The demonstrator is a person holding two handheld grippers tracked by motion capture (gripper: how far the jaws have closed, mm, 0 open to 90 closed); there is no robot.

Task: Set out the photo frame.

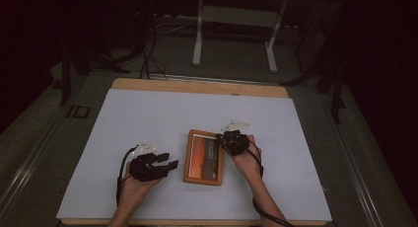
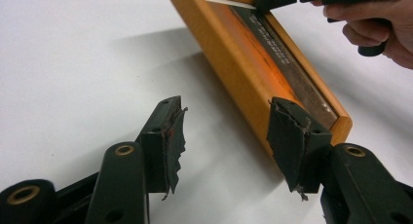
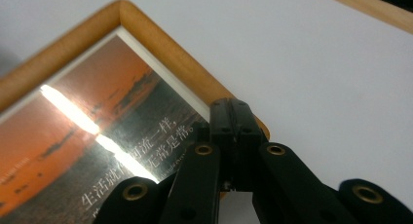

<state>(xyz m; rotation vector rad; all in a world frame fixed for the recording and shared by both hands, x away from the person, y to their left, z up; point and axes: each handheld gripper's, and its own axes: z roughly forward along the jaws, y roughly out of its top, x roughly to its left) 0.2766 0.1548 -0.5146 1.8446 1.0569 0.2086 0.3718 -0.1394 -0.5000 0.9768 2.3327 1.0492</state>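
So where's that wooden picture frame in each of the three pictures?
High view: the picture frame lies flat at table centre, between both hands.
Left gripper view: upper right, running diagonally past the open jaws.
Right gripper view: left half, its edge pinched in the shut jaws.
Shared landmark: the orange sunset print.

Before you stands a wooden table (image 1: 197,85) covered almost wholly by a white sheet (image 1: 148,118), and on that sheet, near its middle, lies flat a wooden picture frame (image 1: 203,157) holding an orange print.

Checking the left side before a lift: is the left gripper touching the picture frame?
Apart: the left gripper view shows the open left gripper short of the picture frame.
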